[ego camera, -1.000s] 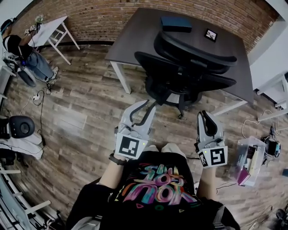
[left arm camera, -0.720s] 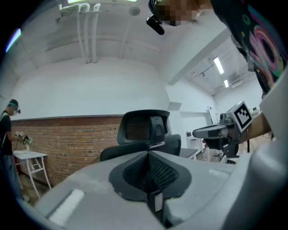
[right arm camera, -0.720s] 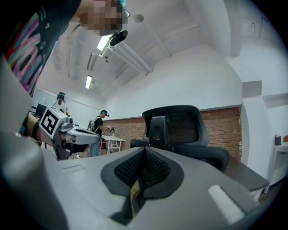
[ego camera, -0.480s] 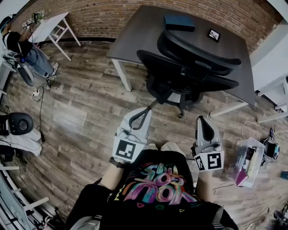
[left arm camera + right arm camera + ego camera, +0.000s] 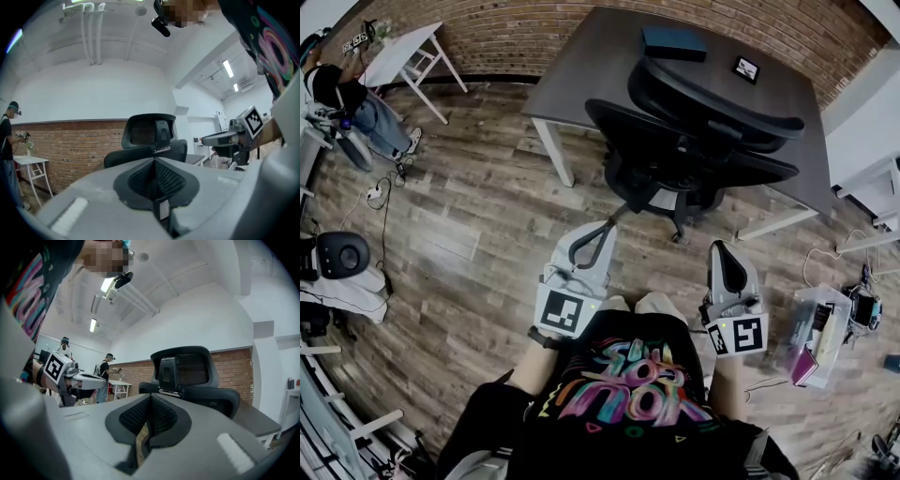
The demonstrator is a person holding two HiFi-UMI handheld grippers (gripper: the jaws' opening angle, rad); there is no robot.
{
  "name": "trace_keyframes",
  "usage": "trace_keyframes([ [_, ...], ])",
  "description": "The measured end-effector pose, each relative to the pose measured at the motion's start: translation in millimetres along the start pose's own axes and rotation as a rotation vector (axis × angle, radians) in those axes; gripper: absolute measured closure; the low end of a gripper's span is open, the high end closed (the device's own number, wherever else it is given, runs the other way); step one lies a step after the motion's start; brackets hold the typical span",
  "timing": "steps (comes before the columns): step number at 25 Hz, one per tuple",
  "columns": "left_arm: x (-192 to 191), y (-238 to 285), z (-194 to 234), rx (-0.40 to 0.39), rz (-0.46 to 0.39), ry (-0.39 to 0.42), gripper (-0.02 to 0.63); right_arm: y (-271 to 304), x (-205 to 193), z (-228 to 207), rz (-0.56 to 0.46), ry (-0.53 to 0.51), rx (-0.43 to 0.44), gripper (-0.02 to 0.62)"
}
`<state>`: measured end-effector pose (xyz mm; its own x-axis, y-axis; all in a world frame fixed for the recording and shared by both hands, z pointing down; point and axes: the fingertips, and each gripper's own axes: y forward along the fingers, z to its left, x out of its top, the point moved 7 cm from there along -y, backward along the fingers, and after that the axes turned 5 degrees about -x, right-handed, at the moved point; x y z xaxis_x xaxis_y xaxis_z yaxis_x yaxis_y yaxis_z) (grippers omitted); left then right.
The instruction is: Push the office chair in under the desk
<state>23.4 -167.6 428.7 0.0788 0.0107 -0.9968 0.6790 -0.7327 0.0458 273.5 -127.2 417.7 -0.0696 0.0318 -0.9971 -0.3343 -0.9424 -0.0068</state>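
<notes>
The jaws of my left gripper (image 5: 614, 217), spread a second ago, are now pressed together on nothing. My right gripper (image 5: 719, 246) has shut likewise, empty. Both stop short of the chair (image 5: 694, 141), so I judge a closed-tip push comes next. The head view shows its base at the surface's (image 5: 581, 66) near edge. The gripper views show only its back and headrest.

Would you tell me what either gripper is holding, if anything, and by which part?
Nothing: the left gripper and right gripper are both shut and empty.
</notes>
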Motion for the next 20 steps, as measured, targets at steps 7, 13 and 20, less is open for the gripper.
trace_keyframes([
  [7, -0.4, 1.9, -0.8, -0.014, -0.004, 0.009, 0.604, 0.1, -1.2, -1.9, 0.01, -0.005, -0.005, 0.597],
  [13, -0.5, -0.9, 1.3, -0.008, -0.004, 0.005, 0.604, -0.4, 0.2, -0.6, 0.009, -0.012, -0.011, 0.597],
  [20, -1.8, -2.8, 4.3, -0.003, -0.007, 0.026, 0.604, -2.3, -3.3, 1.4, 0.012, -0.004, -0.002, 0.598],
])
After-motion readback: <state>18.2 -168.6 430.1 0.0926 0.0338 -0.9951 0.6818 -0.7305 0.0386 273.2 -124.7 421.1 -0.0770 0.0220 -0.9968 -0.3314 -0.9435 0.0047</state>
